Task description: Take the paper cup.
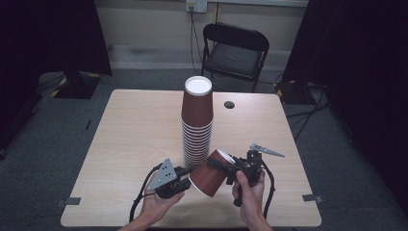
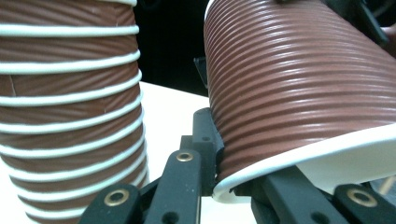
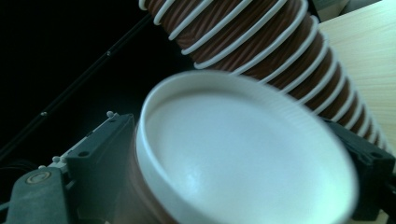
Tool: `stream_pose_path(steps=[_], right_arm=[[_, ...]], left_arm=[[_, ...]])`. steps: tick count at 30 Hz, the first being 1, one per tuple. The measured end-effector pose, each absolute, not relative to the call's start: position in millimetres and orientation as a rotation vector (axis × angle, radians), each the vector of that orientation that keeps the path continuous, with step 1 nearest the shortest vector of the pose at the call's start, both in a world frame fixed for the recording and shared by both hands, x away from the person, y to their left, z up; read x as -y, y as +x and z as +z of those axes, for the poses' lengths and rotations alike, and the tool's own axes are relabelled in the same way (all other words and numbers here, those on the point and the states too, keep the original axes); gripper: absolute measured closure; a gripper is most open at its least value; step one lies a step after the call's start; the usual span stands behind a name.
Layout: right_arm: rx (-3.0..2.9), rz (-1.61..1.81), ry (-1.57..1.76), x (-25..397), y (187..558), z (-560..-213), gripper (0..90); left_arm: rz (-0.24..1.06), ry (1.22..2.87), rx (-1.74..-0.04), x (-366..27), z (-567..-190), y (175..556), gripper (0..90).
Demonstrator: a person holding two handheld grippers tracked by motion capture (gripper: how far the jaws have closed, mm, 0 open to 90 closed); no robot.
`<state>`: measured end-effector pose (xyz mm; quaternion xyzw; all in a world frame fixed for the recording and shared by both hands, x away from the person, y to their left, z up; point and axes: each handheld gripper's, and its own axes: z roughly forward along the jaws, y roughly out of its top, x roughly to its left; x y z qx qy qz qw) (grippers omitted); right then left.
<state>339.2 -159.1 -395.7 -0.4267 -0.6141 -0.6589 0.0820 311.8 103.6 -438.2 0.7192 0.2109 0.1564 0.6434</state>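
I've got a loose ribbed paper cup [image 1: 210, 173] tilted near the table's front edge, beside the stack [image 1: 197, 120]. My right tongs [image 1: 230, 166] clamp its base end, left tongs [image 1: 186, 183] pinch the rim. It's light, crushable, so gentle squeeze at the stiffer rim.

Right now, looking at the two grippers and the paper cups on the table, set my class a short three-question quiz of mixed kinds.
1. True or false: the loose cup stands upright on the table.
2. Which part of the loose cup does the left gripper grip? A the rim at its open end; B its closed base.
3. Fill in: behind the loose cup rises a tall ___ of cups.

Key: 1 false, it is held tilted between both grippers. 2 A; the right gripper clasps the base end. 3 stack.
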Motion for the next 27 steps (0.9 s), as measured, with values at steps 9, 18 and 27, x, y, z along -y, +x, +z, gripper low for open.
stream_pose_path(steps=[9, 18, 27], right_arm=[[1.878, -1.985, -1.272, 166.9, 343.6, -395.9, 12.6], [2.055, -2.02, -1.202, 168.1, 340.9, -388.4, 16.1], [2.221, -1.997, -1.157, 168.3, 338.6, -381.8, 18.1]], left_arm=[[0.247, 1.757, -0.539, -113.0, -437.5, 315.2, 83.9], [0.133, 1.84, -0.59, -122.0, -435.6, 318.7, 83.7], [0.062, 1.904, -0.648, -132.1, -431.1, 324.5, 83.9]])
